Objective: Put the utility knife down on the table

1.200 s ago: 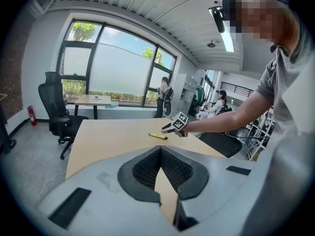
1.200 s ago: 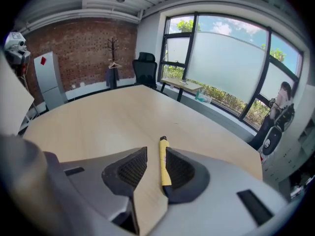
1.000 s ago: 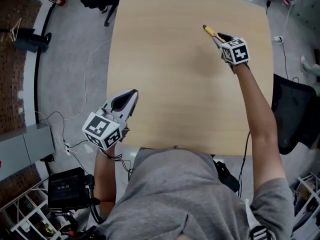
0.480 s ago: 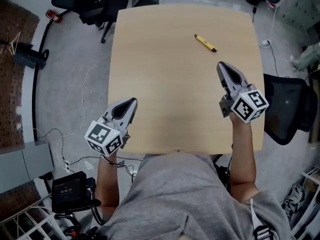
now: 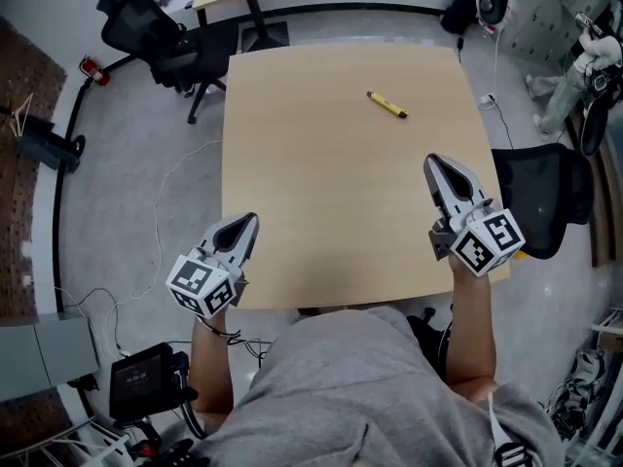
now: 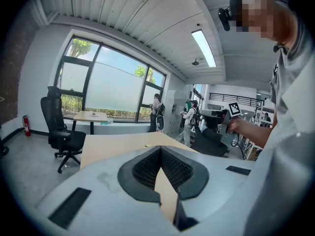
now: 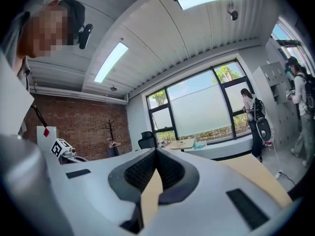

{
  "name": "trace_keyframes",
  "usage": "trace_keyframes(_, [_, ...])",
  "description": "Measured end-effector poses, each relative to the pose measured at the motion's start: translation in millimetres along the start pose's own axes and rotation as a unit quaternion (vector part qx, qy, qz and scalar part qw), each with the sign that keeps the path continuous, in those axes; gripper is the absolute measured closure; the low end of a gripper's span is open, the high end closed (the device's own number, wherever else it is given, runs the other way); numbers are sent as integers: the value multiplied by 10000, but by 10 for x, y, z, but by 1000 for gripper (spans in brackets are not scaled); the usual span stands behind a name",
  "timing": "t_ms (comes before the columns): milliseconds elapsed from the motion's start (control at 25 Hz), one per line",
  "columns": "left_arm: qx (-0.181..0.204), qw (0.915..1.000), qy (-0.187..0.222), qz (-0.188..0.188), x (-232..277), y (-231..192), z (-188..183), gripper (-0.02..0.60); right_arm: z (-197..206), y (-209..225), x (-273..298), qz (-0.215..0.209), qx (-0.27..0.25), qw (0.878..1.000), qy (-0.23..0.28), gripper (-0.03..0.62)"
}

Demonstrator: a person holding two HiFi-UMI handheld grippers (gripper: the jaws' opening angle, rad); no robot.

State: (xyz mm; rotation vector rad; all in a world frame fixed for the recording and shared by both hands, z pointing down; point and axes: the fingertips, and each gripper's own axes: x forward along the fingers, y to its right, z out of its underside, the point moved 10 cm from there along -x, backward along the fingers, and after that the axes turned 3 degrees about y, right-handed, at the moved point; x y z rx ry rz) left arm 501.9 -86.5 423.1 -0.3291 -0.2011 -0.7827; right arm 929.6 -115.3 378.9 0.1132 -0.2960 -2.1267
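Across the table (image 5: 321, 193), nothing now but one item, out toward the far right part of the top. Drew the right gripper (image 5: 435, 163) back from that far spot, where it stood a second ago, to the near right edge, jaws pressed together on nothing; kept the left gripper (image 5: 248, 222) at the near left edge, jaws likewise together and empty. Left the knife (image 5: 386, 105) lying flat, alone and well apart from both grippers, so by the look of it set down, released, and the task as good as done.
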Motion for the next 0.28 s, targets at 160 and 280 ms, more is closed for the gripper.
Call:
trace_keyframes(160, [292, 9987, 146, 400, 144, -99, -57, 577, -93, -185, -363, 389, -123, 9986, 339, 582])
trace_keyframes(280, [595, 9943, 335, 822, 408, -160, -279, 577, -221, -227, -645, 798, -335, 9943, 615, 582])
